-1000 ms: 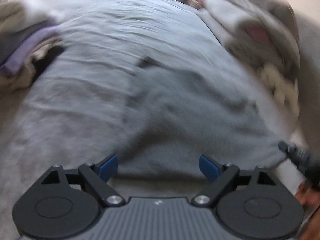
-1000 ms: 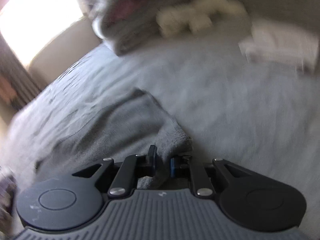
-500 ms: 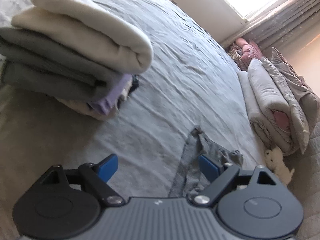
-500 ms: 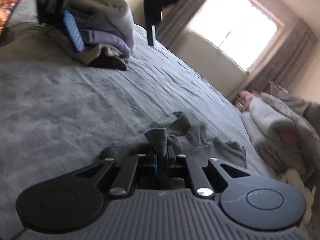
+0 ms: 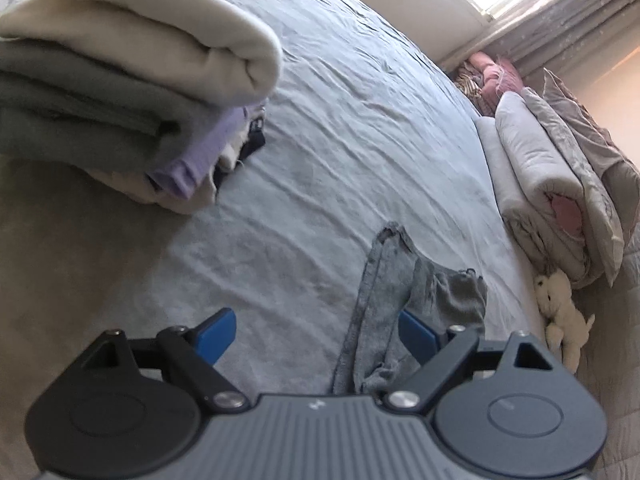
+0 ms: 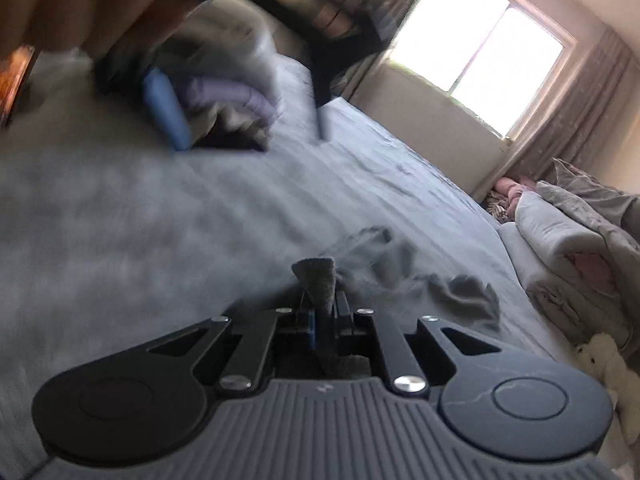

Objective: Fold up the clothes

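A grey garment (image 5: 404, 288) lies bunched into a narrow crumpled strip on the grey bed sheet (image 5: 360, 120). My right gripper (image 6: 322, 312) is shut on one corner of the garment (image 6: 316, 280), which stands up between its pads. The rest trails crumpled over the sheet beyond. My left gripper (image 5: 316, 334) stands wide open above the sheet. The strip runs just inside its right finger, and the pads do not press on it. In the right wrist view the left gripper hangs blurred at the top left, one blue pad (image 6: 166, 114) showing.
A stack of folded clothes (image 5: 120, 80), cream on top with grey and lilac below, sits at the left. Folded bedding (image 5: 540, 184) and a white plush toy (image 5: 564, 320) lie along the right. A bright window (image 6: 480, 48) is behind.
The garment lay spread flat and is now gathered into a bunched strip, pulled along by my right gripper. Both views have rolled and swung toward the window. The left gripper stayed open.
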### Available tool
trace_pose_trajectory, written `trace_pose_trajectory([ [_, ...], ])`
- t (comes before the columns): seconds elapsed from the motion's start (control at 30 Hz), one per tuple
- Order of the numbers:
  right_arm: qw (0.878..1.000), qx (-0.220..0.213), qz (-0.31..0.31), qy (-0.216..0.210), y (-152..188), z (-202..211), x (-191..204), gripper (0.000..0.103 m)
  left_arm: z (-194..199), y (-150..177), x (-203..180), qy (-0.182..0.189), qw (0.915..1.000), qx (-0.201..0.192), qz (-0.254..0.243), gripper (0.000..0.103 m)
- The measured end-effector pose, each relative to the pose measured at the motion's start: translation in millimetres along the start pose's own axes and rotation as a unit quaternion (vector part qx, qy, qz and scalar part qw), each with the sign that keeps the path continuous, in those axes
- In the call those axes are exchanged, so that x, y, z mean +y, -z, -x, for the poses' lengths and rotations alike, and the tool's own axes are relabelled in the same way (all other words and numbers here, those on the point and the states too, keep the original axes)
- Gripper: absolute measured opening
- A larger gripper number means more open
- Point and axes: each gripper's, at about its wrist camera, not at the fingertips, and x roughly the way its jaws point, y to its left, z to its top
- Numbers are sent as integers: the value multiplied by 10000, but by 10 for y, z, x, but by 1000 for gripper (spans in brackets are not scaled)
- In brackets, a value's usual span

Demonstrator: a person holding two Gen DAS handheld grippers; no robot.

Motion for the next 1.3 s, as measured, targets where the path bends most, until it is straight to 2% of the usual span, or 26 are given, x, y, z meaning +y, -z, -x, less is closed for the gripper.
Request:
trace_pose_trajectory([
  [0.13,9991,-43,-428,-52,-76,23,-104,10,-11,20,-35,-12,9999,11,-130,89],
  [0.23,9993,-214,-303,64,-74,95,-83,10,-8,24,-35,-67,9999,-19,-125,89],
  [0.3,9997,-35,-222,-75,-34,53,-52,12,-13,47,-67,-129,9997,-52,-194,89],
  [0.33,9997,102,-101,-193,4,21,-28,16,-28,69,-97,-160,9995,-36,-269,89],
  [0.43,9975,44,-285,-649,4,151,-98,19,-89,148,-191,-142,9986,97,-509,89],
  [0.5,9941,-35,-521,-948,-10,276,-208,27,-111,181,-235,-154,9977,107,-645,89],
  [0.53,9915,-81,-700,-1091,-20,358,-309,39,-114,199,-252,-191,9972,83,-712,89],
  [0.57,9884,-127,-878,-1233,-30,439,-410,40,-114,216,-268,-241,9967,55,-768,89],
  [0.73,9825,-56,-1494,-1107,106,739,-1102,40,-144,301,-391,-208,9941,20,-1064,89],
  [0.87,9790,418,-1826,-810,362,613,-1593,40,-238,426,-513,-414,9884,-49,-1459,87],
  [0.9,9781,483,-1871,-777,423,587,-1643,40,-276,458,-536,-505,9865,-67,-1554,84],
  [0.97,9698,481,-2222,-888,567,528,-1723,21,-328,505,-564,-553,9840,-70,-1692,76],
  [1.0,9633,476,-2447,-993,632,503,-1744,17,-347,529,-576,-547,9832,-62,-1741,71],
  [1.03,9593,509,-2554,-1091,662,457,-1740,15,-366,554,-588,-542,9823,-53,-1790,68],
  [1.07,9561,553,-2620,-1188,681,400,-1730,15,-385,578,-602,-546,9813,-47,-1845,60],
  [1.2,9657,729,-2160,-1242,582,345,-1615,15,-469,649,-615,-587,9785,-31,-1977,49],
  [1.3,9662,981,-1993,-1309,642,235,-1591,15,-498,668,-566,-514,9816,-32,-1837,46],
])
